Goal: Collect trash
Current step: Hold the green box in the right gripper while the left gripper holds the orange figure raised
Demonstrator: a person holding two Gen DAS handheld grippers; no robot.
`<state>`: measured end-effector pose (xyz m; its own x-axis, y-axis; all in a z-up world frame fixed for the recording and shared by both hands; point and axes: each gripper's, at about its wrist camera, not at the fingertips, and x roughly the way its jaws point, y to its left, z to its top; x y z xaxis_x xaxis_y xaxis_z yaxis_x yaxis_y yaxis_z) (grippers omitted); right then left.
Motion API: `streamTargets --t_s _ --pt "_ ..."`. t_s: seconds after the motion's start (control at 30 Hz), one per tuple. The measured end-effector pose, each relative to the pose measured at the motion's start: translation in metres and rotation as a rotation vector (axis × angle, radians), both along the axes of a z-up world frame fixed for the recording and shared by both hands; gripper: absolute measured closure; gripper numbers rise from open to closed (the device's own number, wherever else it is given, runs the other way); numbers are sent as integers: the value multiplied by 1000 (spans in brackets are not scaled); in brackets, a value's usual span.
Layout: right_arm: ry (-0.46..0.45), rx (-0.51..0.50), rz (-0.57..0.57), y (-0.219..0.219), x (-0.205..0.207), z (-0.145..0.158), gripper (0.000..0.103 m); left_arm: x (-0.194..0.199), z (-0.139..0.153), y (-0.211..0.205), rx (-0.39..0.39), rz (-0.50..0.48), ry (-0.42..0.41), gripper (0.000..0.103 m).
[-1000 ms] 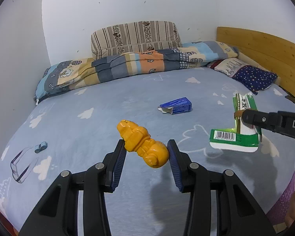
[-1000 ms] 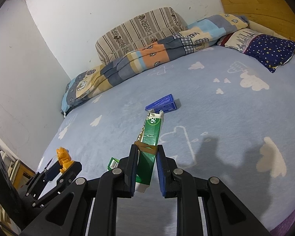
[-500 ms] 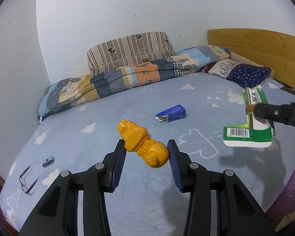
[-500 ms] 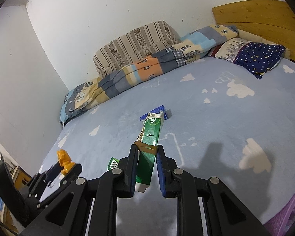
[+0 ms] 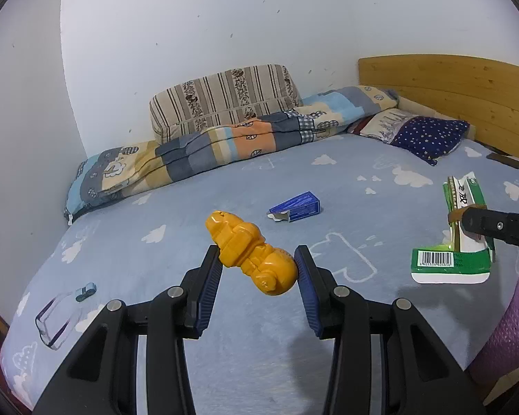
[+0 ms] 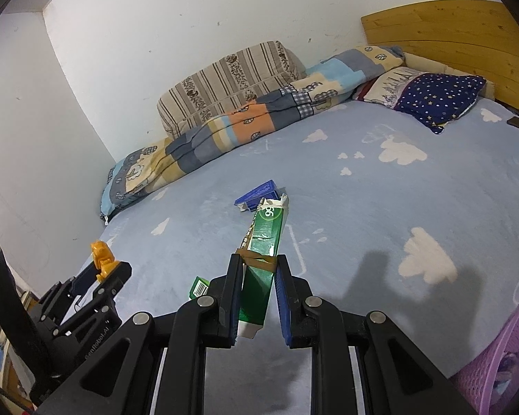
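Above the bed (image 5: pixel 328 346): left hand-held gripper (image 5: pixel 257 269) clamped on hard, light orange toy (image 5: pixel 251 252); right hand-held gripper (image 6: pixel 258 276) pinching flimsy, crushable green carton (image 6: pixel 263 252) mid-length. Probably best gripped across flat sides.

The bed (image 5: pixel 176 242) wears a blue cloud-print sheet. On it lie a blue carton (image 5: pixel 297 206) (one end torn open), a folded patchwork quilt (image 5: pixel 225 145), a starry pillow (image 5: pixel 429 135) and a clear case (image 5: pixel 60 318).
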<state>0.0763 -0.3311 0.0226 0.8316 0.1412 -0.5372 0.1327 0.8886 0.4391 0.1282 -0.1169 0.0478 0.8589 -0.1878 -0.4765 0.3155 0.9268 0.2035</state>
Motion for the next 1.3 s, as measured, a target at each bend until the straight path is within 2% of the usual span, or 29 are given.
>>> streamTargets --t_s 0.17,0.47,0.67,1.0,1.3 --pt "0 -10 -19 -4 -8 0 84 -1 6 8 -23 -1 0 61" --pt "-34 -7 -80 -27 -24 8 84 9 10 48 -64 78 29 61" --pt "-36 13 -40 -27 -21 7 84 13 8 57 -82 98 59 61" --pt "-48 39 10 -23 -17 8 84 12 8 47 -92 53 83 61" --pt "-39 85 49 -18 -11 5 84 14 4 44 -112 55 114 61"
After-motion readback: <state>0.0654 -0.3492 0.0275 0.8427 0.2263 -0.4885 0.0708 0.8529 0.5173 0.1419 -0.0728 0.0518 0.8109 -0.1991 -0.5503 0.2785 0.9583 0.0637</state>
